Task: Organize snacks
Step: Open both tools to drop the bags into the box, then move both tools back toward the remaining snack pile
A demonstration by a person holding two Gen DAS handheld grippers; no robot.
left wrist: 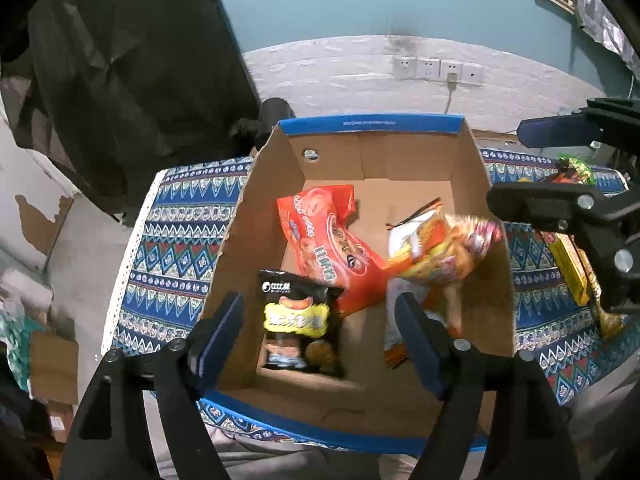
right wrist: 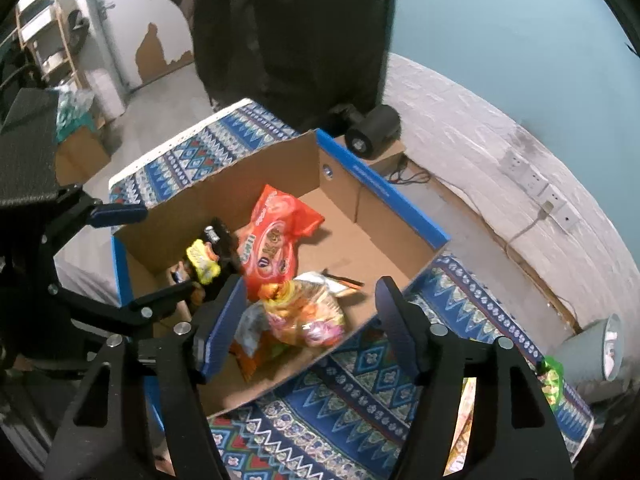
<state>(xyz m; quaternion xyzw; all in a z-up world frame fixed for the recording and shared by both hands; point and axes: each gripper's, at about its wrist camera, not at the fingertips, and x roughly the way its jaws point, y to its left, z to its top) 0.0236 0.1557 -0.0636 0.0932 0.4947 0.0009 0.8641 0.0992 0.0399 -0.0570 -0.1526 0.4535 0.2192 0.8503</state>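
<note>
An open cardboard box with a blue rim stands on the patterned cloth; it also shows in the right wrist view. Inside lie a red-orange snack bag, a black snack bag, and a blurred yellow-orange snack bag over a white and orange packet. My left gripper is open and empty above the box's near side. My right gripper is open and empty above the box's right side; it also shows at the left wrist view's right edge.
More snacks lie on the cloth right of the box: a green packet and a yellow box. A grey lamp lies near them. A black chair back and a wall with sockets stand behind.
</note>
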